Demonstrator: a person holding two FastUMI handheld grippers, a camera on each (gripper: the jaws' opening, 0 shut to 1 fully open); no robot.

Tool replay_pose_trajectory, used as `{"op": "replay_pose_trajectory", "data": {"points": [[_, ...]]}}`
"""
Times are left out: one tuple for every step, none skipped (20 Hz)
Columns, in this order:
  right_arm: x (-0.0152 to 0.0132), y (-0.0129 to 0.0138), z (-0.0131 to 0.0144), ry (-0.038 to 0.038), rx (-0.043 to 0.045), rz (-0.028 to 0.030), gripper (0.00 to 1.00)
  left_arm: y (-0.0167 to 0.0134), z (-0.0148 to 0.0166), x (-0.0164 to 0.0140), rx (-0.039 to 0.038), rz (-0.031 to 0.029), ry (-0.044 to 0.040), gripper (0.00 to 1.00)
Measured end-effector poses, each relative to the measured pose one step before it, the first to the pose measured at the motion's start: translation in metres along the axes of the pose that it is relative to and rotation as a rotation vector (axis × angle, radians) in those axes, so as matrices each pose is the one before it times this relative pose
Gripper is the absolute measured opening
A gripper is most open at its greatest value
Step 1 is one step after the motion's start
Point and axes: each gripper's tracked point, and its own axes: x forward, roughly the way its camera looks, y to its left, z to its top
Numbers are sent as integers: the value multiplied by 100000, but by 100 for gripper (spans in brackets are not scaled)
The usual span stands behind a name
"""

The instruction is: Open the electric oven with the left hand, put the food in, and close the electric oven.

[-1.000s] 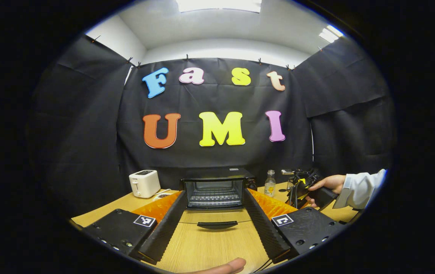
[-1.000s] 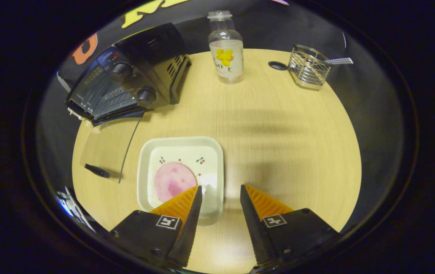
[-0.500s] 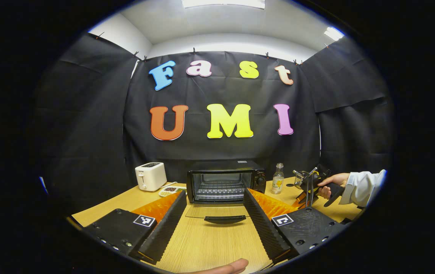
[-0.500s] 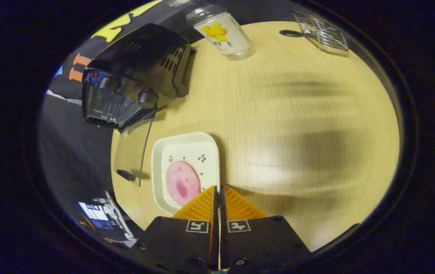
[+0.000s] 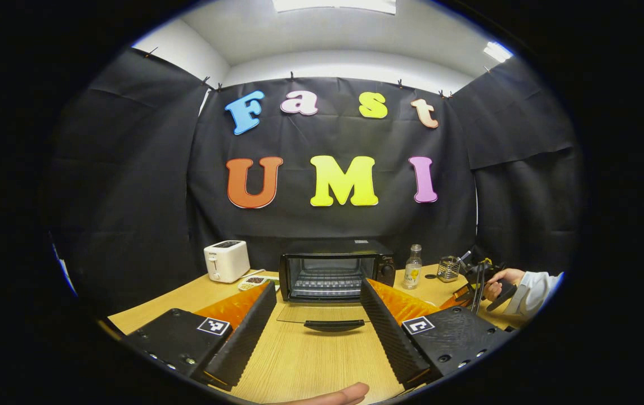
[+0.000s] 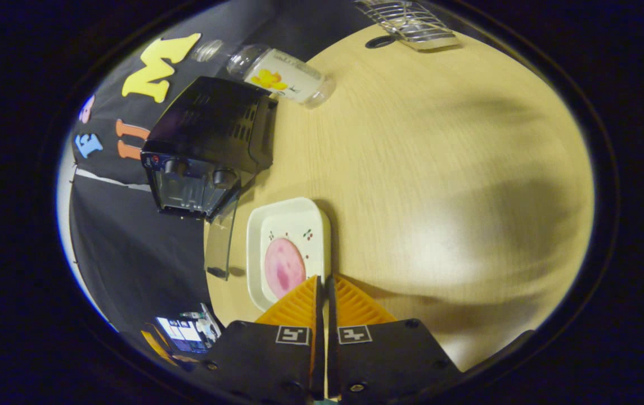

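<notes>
The black electric oven stands at the middle of the table, its glass door folded flat toward me and the rack bare inside. My left gripper is open, held back from the door handle. In the right gripper view, my right gripper is shut on the near rim of a white square plate that carries a round pink slice of food. The oven lies left of the plate, with its door down. A hand holds the right gripper at the table's right.
A white toaster and a small dish sit left of the oven. A clear bottle and a wire basket stand to its right. Bare wooden table spreads right of the plate. A thumb shows at the bottom edge.
My right gripper shut on the plate's rim and has tilted, the plate keeping its place between the fingers. My left gripper drew back from the open oven, still open.
</notes>
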Motion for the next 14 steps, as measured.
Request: {"op": "replay_pose_trajectory", "data": {"points": [[-692,-698,114,-1315,-933,-1593,4,129,10,-77,416,282,45,95],[-522,-285,-161,-797,-713,-1217,4,181,-24,45,569,480,185,95],[-618,-334,11,-1383,-827,-674,5,154,-124,-35,398,422,227,95],[-826,-304,-126,-1108,-616,-834,3,48,-173,41,199,193,346,95],[-678,-197,-22,-870,-94,-549,5,32,-138,-99,88,-125,352,95],[-642,-179,-92,-900,-54,-631,3,-60,-194,3,134,-188,416,95],[-573,-138,10,-731,35,-448,3,131,-90,-64,282,79,421,95],[-706,81,-22,-1025,67,-36,3,163,-2,-37,300,281,191,95],[-762,239,16,-755,45,47,3,131,68,-112,193,212,-125,95],[-687,442,110,-1104,-55,500,5,52,0,-153,-67,57,-164,95],[-530,483,76,-1010,-356,504,5,9,100,-66,-355,-400,-224,95],[-395,520,-96,-688,-282,254,5,-92,106,-39,-324,-680,-188,95],[-513,642,-53,-710,-347,-36,5,-13,59,-75,-285,-190,-47,95],[-399,635,-90,-321,-817,10,5,210,105,-40,-198,-103,-394,95]]}}
